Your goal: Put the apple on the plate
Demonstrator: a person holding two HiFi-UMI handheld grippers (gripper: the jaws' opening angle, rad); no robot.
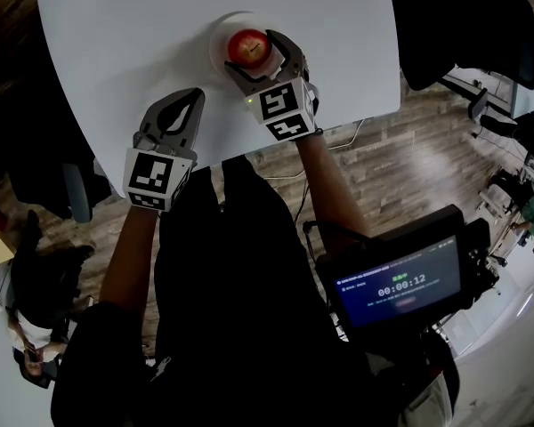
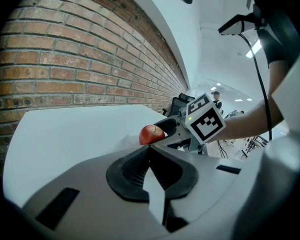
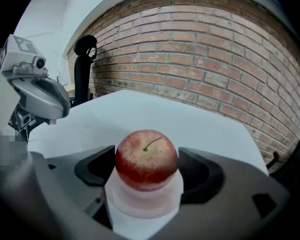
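off to the left of the plate (image 1: 217,36) and back toward the table's near edge, the left gripper (image 1: 194,96) rests low over the white table (image 1: 116,43), its two jaws pressed together with nothing between them, the tips aimed roughly toward the plate. the plate itself is small, white and round, sitting on the table a little in from that near edge. the red apple (image 1: 247,45) sits right on the plate, upright, stem up, its underside down on the white surface. the right gripper (image 1: 249,50) reaches in from the plate's near side and has its jaws wide on either side of the apple, the dark pads lying against the fruit's flanks with no gap that i can see, so it is pinching the apple while the apple rests on the plate. beyond the plate, past the far edge of the table, runs a brick wall (image 3: 215,59). well to the right of the plate and off the table, a dark screen (image 1: 399,285) glows with a timer readout.
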